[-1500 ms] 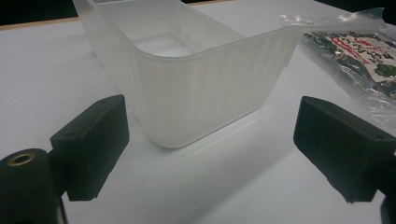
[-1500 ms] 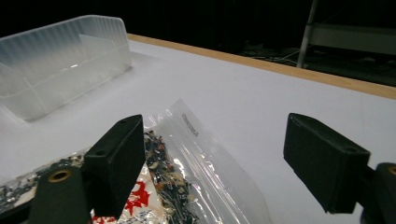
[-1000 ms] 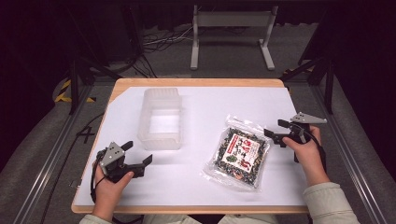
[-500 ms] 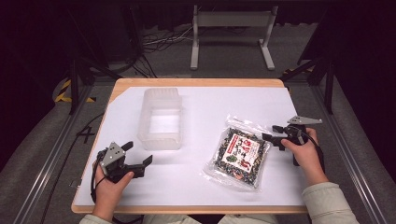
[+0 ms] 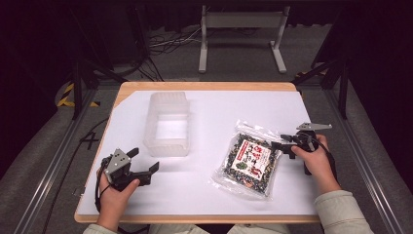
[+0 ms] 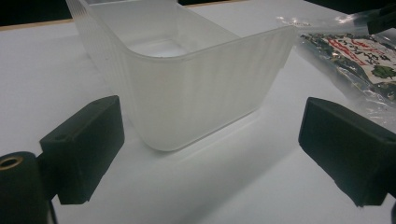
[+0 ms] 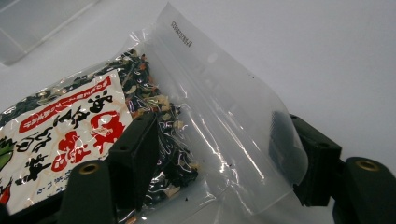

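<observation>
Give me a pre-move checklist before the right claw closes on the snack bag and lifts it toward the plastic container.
1. Right claw open, jaws on either side of the bag's edge: ok.
2. Snack bag lying flat on the table, sealed: ok.
3. Jaws set on the clear top flap rather than the filled part: cannot tell.
4. Plastic container upright and empty: ok.
5. Left claw open, apart from the container: ok.

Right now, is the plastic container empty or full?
Empty. The plastic container stands upright and its bare floor shows through the open top.
</observation>
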Motion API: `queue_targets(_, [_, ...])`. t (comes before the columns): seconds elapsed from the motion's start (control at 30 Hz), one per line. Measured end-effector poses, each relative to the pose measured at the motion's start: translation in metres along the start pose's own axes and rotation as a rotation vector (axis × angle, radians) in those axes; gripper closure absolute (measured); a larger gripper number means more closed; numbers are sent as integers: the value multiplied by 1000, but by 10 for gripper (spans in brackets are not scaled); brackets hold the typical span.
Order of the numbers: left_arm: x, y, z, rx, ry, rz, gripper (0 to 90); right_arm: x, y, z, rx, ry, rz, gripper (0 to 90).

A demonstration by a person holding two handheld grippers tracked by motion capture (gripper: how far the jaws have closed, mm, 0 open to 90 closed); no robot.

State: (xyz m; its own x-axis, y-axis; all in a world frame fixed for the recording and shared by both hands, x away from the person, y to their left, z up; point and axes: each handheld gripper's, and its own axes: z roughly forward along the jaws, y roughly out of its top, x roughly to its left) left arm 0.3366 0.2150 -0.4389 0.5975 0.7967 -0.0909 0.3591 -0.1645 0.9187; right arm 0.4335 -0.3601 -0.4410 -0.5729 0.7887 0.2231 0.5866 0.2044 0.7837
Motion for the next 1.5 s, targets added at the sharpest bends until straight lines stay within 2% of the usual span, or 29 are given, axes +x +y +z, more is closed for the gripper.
queue_targets(0.13, [0, 0, 0, -1, 1, -1, 82, 0, 0, 0, 19, 0, -3, 407])
queue_targets(0.27, [1, 0, 0, -1, 4, -3, 84, 0, 0, -2, 41, -10, -1, 507])
queue_targets(0.3, [1, 0, -1, -3, 6, -5, 84, 1, 0, -2, 41, -11, 2, 543])
queue_targets(0.37, [2, 0, -1, 1, 4, -8, 85, 2, 1, -5, 44, -21, -13, 694])
queue_targets(0.47, [1, 0, -1, 1, 6, -9, 85, 3, 1, -6, 51, -23, -14, 744])
queue_targets(0.53, [1, 0, -1, 1, 5, -7, 85, 3, 1, -7, 48, -23, -17, 831])
queue_targets(0.63, [1, 0, -1, 1, 3, -6, 84, 5, 1, -7, 44, -39, -24, 874])
queue_targets(0.8, [1, 1, 0, 14, 9, -10, 80, 7, 1, -8, 39, -53, -34, 900])
queue_targets(0.87, [0, 6, 1, 20, 29, -11, 77, 8, 3, -9, 38, -53, -31, 900])
queue_targets(0.97, [-1, 15, 2, 27, 32, -29, 67, 9, 5, -13, 25, -47, -31, 900])
queue_targets(1.13, [-6, 23, 2, 36, 15, -9, 57, 14, 12, -24, -25, -38, -44, 900])
queue_targets(1.37, [-12, 32, 1, 20, -15, 4, 51, 21, 27, -44, -89, -32, -70, 900])
queue_targets(1.5, [-14, 36, 1, 15, -26, 10, 54, 29, 39, -64, -153, -24, -99, 900])
